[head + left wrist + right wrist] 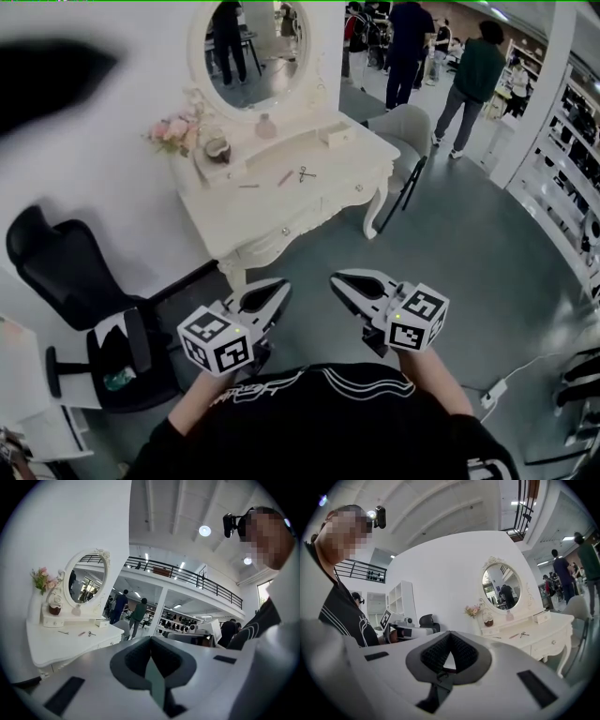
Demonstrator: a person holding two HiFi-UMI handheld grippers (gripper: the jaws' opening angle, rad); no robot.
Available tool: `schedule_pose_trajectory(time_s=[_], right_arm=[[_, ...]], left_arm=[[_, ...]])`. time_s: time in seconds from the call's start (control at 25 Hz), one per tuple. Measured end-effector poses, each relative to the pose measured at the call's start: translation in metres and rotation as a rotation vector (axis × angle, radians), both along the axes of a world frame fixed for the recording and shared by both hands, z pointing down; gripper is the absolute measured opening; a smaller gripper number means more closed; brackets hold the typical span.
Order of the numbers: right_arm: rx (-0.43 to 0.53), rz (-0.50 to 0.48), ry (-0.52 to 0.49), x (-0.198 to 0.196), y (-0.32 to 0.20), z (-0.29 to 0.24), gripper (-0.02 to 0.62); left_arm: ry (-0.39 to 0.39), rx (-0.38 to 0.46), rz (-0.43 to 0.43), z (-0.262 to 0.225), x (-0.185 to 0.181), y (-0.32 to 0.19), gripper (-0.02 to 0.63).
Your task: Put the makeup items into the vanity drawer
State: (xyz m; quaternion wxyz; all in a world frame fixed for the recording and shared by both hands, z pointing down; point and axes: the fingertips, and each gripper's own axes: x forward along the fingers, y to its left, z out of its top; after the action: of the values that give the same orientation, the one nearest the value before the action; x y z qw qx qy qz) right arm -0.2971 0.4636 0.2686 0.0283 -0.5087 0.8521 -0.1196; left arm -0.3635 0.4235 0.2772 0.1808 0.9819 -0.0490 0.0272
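Head view shows makeup items point(286, 177) well beyond the left gripper point(283, 285).

Right gripper point(449, 638) jaws closed, nothing between them; beyond: white vanity point(548, 641) with oval mirror point(502, 587), scissors point(524, 633) on its top, left gripper point(404, 631) at left.

Against the white wall point(112, 187) at the left, a black office chair point(56, 272) on the grey floor point(469, 262), and farther back a pale grey chair point(405, 131) with thin dark legs. Beyond that, several people point(473, 70) standing in an open aisle, display shelves point(577, 169) along the right edge, and what looks like a white power strip point(494, 394) with its cable lying at lower right. Overhead, round ceiling lights point(205, 530) and a dark balcony railing point(187, 577) across an upper level.
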Motion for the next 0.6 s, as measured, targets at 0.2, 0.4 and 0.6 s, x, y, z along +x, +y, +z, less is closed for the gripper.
schedule_pose_trajectory(time_s=[0.2, 0.4, 0.6], right_arm=[[-0.024, -0.002, -0.005, -0.003, -0.008, 0.011, 0.028], [-0.046, -0.002, -0.012, 0.01, -0.025, 0.02, 0.029], [-0.047, 0.007, -0.024, 0.048, -0.058, 0.025, 0.034]], left_arm=[[-0.005, -0.018, -0.007, 0.01, -0.003, -0.008, 0.023], [-0.024, -0.045, -0.018, 0.017, 0.007, -0.025, 0.023], [-0.04, -0.061, -0.03, 0.024, 0.036, -0.06, 0.023]])
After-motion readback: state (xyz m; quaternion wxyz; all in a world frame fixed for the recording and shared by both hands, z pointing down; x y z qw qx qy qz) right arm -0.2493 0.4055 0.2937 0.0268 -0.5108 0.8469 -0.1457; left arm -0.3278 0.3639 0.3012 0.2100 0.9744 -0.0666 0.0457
